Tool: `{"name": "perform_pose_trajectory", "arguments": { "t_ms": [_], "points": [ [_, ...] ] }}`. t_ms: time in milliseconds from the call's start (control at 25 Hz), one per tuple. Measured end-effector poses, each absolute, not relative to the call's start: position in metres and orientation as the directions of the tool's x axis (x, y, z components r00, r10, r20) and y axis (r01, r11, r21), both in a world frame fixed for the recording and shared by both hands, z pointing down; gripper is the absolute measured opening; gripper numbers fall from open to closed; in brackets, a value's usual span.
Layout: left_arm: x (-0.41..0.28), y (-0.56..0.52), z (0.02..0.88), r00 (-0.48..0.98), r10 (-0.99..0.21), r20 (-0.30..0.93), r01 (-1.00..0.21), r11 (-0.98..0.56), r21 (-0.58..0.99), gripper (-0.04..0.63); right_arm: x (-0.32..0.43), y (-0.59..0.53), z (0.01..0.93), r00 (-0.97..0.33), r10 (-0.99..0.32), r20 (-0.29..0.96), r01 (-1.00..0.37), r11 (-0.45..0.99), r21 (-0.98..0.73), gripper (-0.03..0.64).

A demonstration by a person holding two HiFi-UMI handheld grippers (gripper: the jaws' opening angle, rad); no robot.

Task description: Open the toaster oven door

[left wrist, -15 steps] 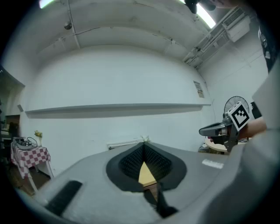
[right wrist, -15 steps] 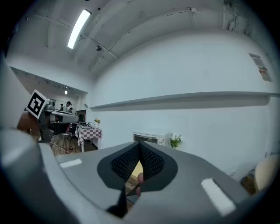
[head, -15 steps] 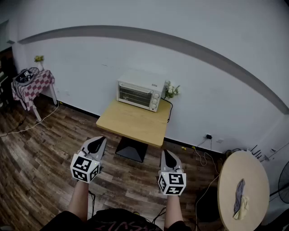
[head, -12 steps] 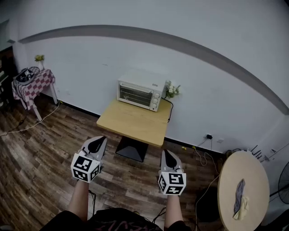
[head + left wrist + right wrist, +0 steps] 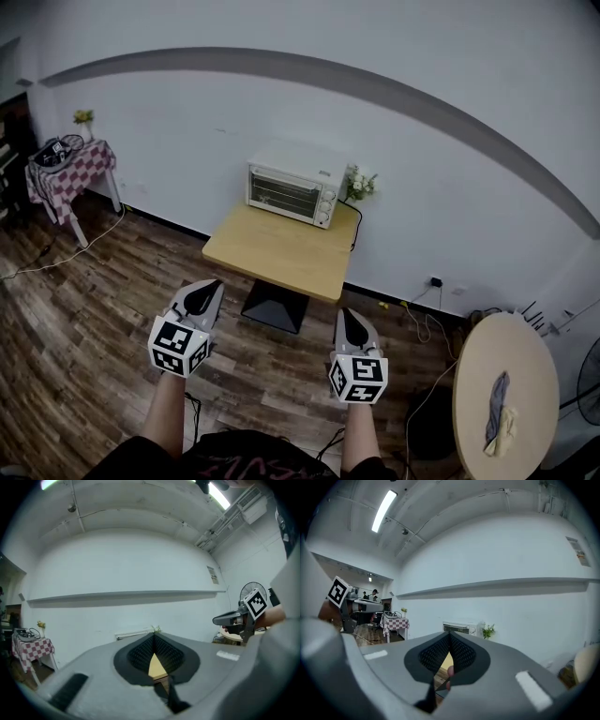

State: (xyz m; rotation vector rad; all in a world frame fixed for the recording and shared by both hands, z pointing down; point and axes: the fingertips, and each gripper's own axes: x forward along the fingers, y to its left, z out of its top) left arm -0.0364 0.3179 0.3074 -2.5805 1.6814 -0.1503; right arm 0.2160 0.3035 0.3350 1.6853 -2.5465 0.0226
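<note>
— What's around us?
— We face a white wall (image 5: 450, 187) over a dark plank floor (image 5: 84, 309). A square wooden table (image 5: 281, 253) stands by the wall, a round table (image 5: 502, 361) is at our right, and a checked table (image 5: 70, 169) is far left.
— And the oven?
— We see the oven (image 5: 292, 185) at the square table's back edge. It is white, its glass door (image 5: 281, 195) is closed, and a plant (image 5: 361, 185) stands beside it.
— Our grippers?
— The left gripper (image 5: 208, 287) and right gripper (image 5: 345, 315) are both pinched closed on nothing, well short of the table.
</note>
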Motion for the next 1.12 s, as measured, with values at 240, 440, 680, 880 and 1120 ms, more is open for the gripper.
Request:
{"name": "perform_pose_trajectory", "arguments": {
  "t_ms": [240,440,680,880,1120],
  "points": [
    [-0.042,0.313,0.313,0.400,-0.915,0.055,-0.910,-0.403,-0.094,-0.002,0.206,0.299,0.340,-0.408,-0.909,0.085,-0.910,0.412,0.035,0.008],
    [-0.054,0.307,0.312,0.406,-0.912,0.053,-0.909,-0.409,-0.080,-0.002,0.197,0.295,0.334,-0.402,-0.911,0.087,-0.913,0.407,0.036,0.008],
    [-0.063,0.305,0.308,0.447,-0.893,0.045,-0.889,-0.449,-0.084,-0.002,0.188,0.299,0.328,-0.365,-0.928,0.077,-0.928,0.369,0.045,0.008],
    [-0.080,0.306,0.307,0.474,-0.880,0.041,-0.875,-0.476,-0.084,-0.002,0.168,0.306,0.327,-0.345,-0.936,0.075,-0.937,0.348,0.040,0.008],
    [-0.096,0.311,0.308,0.493,-0.869,0.034,-0.865,-0.494,-0.081,-0.002,0.151,0.316,0.330,-0.326,-0.942,0.076,-0.943,0.330,0.045,0.008]
  ]
}}
